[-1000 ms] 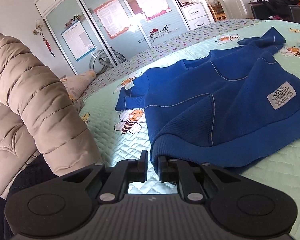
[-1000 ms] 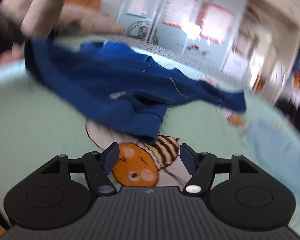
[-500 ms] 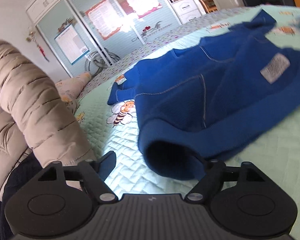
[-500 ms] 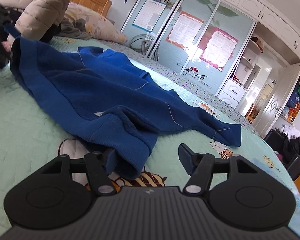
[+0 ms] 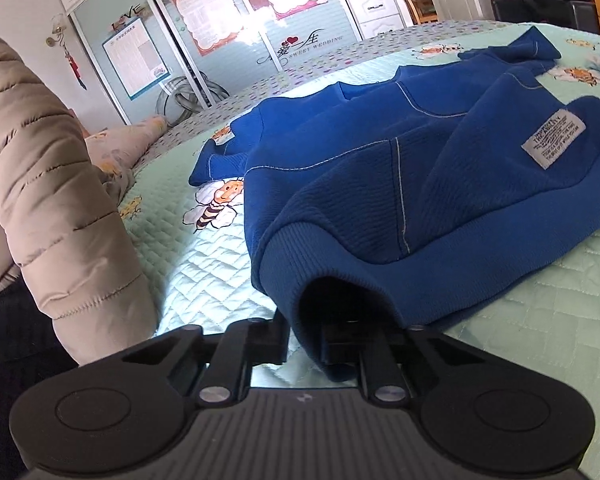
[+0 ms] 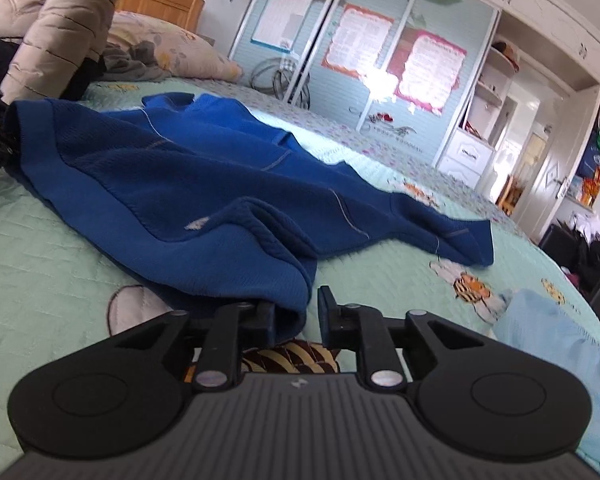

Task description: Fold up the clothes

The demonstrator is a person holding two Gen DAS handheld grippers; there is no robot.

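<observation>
Left gripper [image 5: 304,344] clamped on blue sweatshirt [image 5: 420,168] hem, right gripper [image 6: 296,316] closing, seemingly barely catching the hem corner: may slip free.

Daylit room, bright overall. Strong white glare on the wardrobe doors [image 5: 256,32], washing out the posters there; same flare in the right wrist view [image 6: 380,80]. A bright patch on the quilted bedspread [image 5: 204,280] close to the lens. Deep shadow inside the open hem of the blue sweatshirt [image 5: 340,296]. Fisheye bend: door frames and the bed edge curve, corners vignette dark. Left view sharp; right view slightly soft toward its right edge.
</observation>
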